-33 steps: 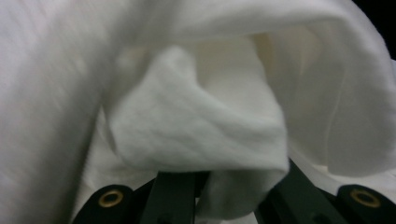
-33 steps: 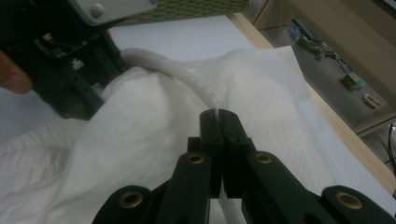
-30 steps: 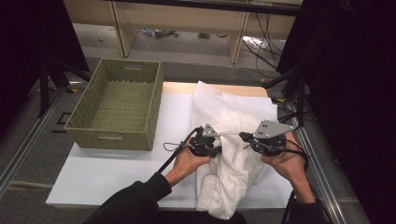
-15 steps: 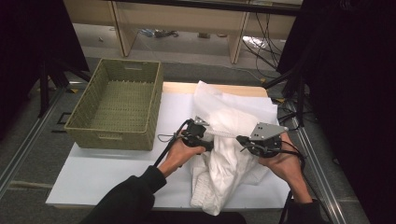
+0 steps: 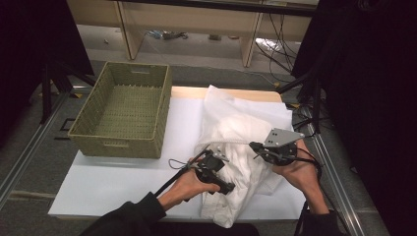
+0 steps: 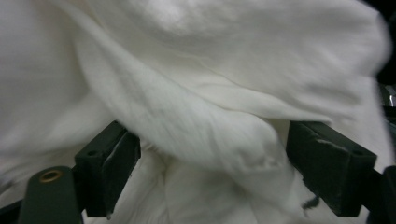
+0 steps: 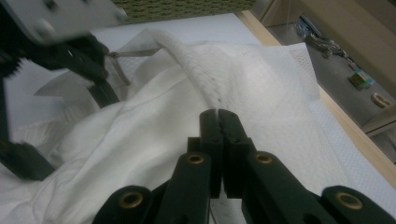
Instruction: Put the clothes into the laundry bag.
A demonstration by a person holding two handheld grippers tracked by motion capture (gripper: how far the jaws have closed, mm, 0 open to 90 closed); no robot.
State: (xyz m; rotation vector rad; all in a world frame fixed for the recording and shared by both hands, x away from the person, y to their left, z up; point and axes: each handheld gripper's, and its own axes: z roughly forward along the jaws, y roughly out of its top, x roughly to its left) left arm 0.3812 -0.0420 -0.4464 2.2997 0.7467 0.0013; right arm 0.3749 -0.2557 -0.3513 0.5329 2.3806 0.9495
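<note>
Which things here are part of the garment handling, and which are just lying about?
In the job:
- white garment
- left gripper, jaws just opened, cloth loose between them
- right gripper, shut on the garment's thick edge
- woven basket, beside the garment, possibly its destination

Lying about:
- cables on the floor
- small clutter beyond the table

Hidden under the white garment (image 5: 243, 147): most of the white board's (image 5: 118, 184) right half. Cut off by the near edge of the high view: both forearms. Unclear in the right gripper (image 7: 218, 114) view: whether cloth sits between the closed jaws.
</note>
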